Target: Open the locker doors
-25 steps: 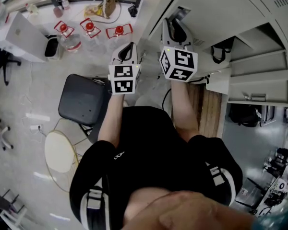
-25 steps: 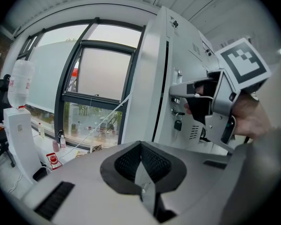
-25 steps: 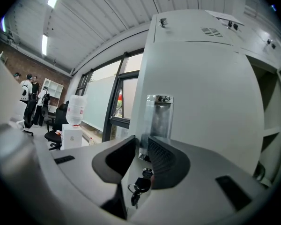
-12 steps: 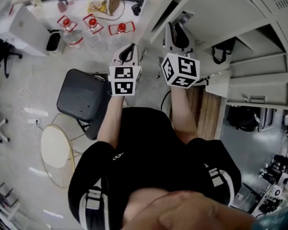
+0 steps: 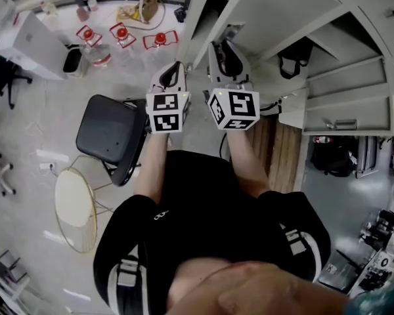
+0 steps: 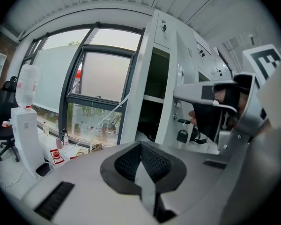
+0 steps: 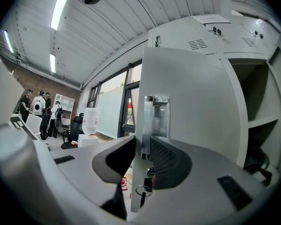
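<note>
Between right gripper (image 7: 142,143) jaws, locker door (image 7: 192,102) edge, pinched

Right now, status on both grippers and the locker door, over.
Right gripper clamped on locker door edge, door part open. Left gripper shut, empty. Black chair on the floor to the left, apart from the door.

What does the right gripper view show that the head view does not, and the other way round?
Only the right gripper view: the right gripper's fingers closed on the locker door edge, and a key in that door. Only the head view: the black chair and the left gripper. Both: the right gripper and the grey lockers.
</note>
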Demonstrator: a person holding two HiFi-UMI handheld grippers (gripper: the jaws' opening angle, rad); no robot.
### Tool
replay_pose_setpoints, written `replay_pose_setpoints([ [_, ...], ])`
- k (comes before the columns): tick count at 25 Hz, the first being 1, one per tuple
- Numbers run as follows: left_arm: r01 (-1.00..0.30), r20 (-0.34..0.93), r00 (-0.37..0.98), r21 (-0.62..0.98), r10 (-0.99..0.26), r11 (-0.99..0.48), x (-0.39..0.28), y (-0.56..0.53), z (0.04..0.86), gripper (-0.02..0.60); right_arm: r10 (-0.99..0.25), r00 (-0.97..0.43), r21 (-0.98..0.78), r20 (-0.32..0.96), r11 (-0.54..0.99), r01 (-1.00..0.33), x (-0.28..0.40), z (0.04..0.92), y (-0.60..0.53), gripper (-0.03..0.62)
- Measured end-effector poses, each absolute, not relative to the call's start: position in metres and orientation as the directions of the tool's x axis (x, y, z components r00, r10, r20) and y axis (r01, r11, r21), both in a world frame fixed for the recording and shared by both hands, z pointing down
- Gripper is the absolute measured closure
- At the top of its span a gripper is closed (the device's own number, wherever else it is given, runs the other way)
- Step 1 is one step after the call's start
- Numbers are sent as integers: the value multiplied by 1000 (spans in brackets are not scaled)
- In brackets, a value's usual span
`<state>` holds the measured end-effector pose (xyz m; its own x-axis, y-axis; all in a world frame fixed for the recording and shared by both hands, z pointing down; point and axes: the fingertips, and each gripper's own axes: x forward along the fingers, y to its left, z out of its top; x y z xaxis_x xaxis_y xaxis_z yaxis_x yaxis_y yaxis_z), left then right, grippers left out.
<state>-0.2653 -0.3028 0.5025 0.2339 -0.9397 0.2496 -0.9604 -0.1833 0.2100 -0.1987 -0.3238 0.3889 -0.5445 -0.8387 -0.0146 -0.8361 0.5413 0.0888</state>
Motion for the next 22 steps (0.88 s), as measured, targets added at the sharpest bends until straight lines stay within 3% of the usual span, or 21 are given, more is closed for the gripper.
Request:
replay_pose_setpoints([
  [11,-973,259,180,186,-949,-134,-209,-239,499,571,-744,-668,54,-19,666,-744,-160,389,-279,487],
  [14,-978,261,151,180,-954,-105,-205,-222,501,571,-704,-710,45,-26,709,-704,-157,391,-267,410],
  [22,-984,261,107,166,-959,-65,-193,-193,499,571,-742,-670,102,-10,666,-739,-134,390,-254,440],
])
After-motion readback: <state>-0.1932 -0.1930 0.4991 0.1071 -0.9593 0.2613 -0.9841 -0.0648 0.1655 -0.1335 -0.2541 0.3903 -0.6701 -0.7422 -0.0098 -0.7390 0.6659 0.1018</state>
